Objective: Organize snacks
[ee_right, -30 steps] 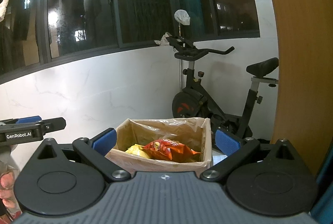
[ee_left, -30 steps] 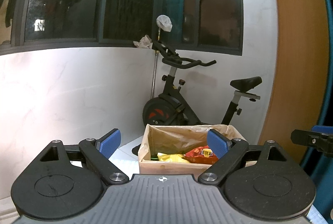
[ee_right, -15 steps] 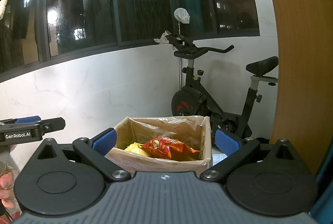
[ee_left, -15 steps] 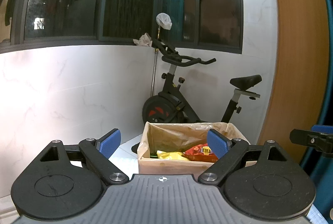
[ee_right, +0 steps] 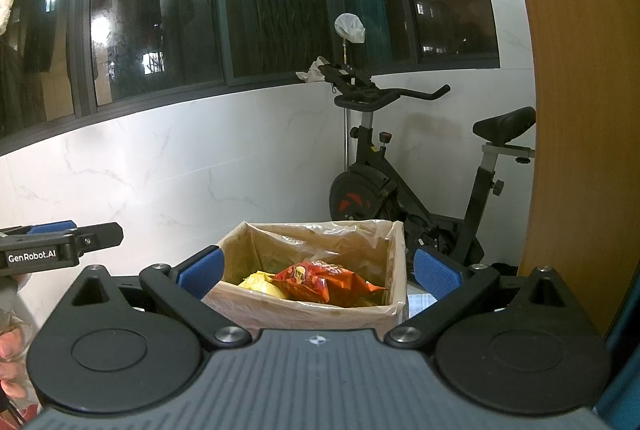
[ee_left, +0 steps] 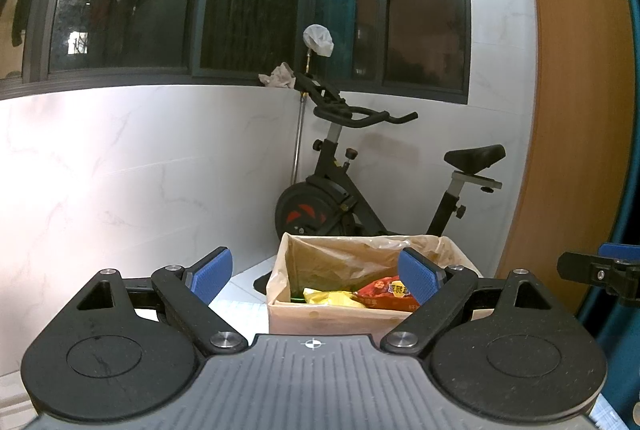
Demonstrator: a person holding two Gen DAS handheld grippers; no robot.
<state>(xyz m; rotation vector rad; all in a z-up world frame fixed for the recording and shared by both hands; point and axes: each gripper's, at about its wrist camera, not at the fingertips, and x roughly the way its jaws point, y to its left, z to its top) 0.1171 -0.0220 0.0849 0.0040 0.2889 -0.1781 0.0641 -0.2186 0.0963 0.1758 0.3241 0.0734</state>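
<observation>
Plainly, we hold our left tongs [ee_left: 316, 276] spread wide with nothing between the blue pads, aimed slightly down at the cardboard box [ee_left: 328, 318] ahead. Its plastic liner is folded over the rim, likely to keep the inside clean. Inside lie a yellow snack bag [ee_right: 260, 280] and, beside it, a red snack bag [ee_right: 320, 280]. Further right, our right tongs [ee_right: 316, 272] are spread and empty too, facing the same box. An exercise bike [ee_right: 404, 186] stands behind it.
</observation>
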